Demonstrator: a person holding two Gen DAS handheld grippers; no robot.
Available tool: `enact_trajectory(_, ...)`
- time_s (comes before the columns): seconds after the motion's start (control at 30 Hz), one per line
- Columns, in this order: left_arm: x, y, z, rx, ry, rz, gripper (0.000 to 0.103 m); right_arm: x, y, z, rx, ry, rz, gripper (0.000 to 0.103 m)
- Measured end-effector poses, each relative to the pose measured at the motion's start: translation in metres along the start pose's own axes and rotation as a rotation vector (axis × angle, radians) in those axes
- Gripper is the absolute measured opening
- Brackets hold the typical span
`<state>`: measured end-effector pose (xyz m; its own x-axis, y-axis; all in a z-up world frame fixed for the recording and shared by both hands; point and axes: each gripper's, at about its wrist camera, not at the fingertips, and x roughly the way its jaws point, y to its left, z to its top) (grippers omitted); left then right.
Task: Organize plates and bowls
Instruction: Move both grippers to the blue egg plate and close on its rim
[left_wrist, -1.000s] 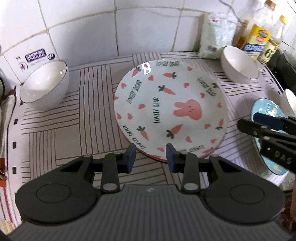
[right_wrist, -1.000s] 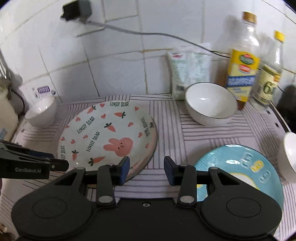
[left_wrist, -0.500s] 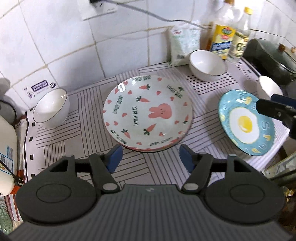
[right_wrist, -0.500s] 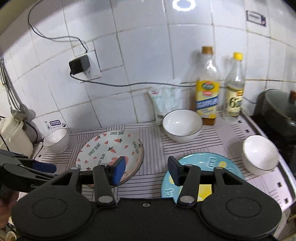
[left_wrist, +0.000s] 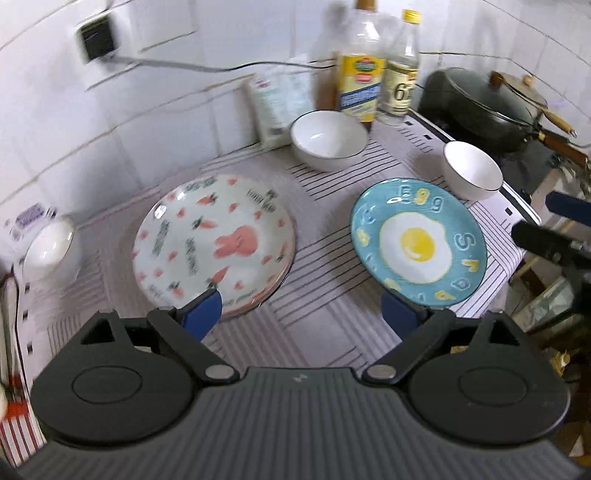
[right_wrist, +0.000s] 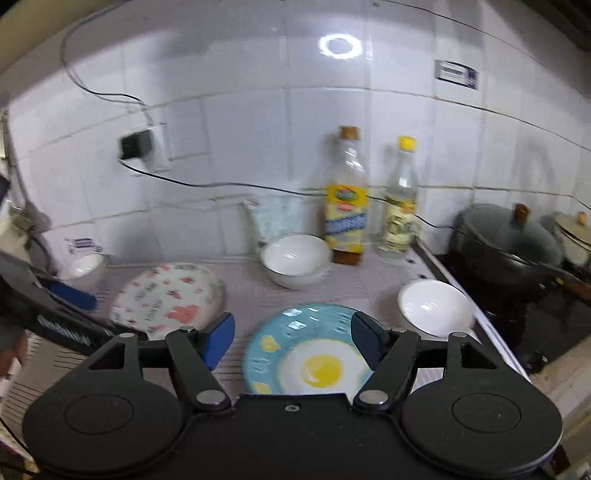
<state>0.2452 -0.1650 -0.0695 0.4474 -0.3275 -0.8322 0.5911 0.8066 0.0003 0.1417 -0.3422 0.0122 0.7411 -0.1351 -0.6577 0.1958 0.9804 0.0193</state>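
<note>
A striped mat (left_wrist: 325, 258) covers the counter under the dishes. On it, the rabbit plate (left_wrist: 214, 243) lies left of the blue egg plate (left_wrist: 417, 242), apart from it. One white bowl (left_wrist: 327, 138) sits by the bottles (left_wrist: 360, 74), another (left_wrist: 472, 173) just beyond the egg plate near the dark pan (left_wrist: 476, 103), and a third (left_wrist: 50, 245) at the far left. The left gripper (left_wrist: 304, 312) and right gripper (right_wrist: 291, 338) both hang spread wide, grasping nothing.

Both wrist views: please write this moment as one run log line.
left hand-held gripper: open, empty | right hand-held gripper: open, empty | bunny plate, egg plate: apart on cloth
</note>
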Motion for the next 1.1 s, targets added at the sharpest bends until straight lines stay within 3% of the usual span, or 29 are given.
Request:
enact_trajectory(0.13, 0.011, -0.016, 0.012, 0.051, -0.032, -0.010, 0.097, 0.010, -0.022, -0.014, 0.046, 0.006, -0.046, 0.075)
enact_trajectory(0.27, 0.027, -0.024, 0.017, 0.046, -0.049, -0.050, 0.098, 0.025, -0.042, -0.034, 0.083, -0.011, -0.039, 0.075)
enact_trajectory(0.57, 0.089, -0.032, 0.000, -0.060, -0.055, -0.091, 0.098, 0.079, -0.080, -0.098, 0.177, -0.011, -0.049, 0.076)
enact_trajectory(0.73, 0.125, -0.038, 0.006, -0.117, -0.014, -0.142, 0.098, 0.098, -0.093, -0.116, 0.252, 0.011, -0.033, 0.075)
enact_trajectory(0.83, 0.140, -0.041, 0.009, -0.123, -0.018, -0.134, 0.098, 0.105, -0.096, -0.118, 0.304, -0.002, -0.006, 0.075)
enact_trajectory(0.93, 0.154, -0.043, 0.008, -0.128, 0.005, -0.150, 0.094, 0.109, -0.096, -0.117, 0.323, -0.012, 0.007, 0.073)
enact_trajectory(1.1, 0.165, -0.045, 0.000, -0.138, 0.025, -0.163, 0.077, 0.110, -0.101, -0.115, 0.367, -0.019, 0.005, 0.067)
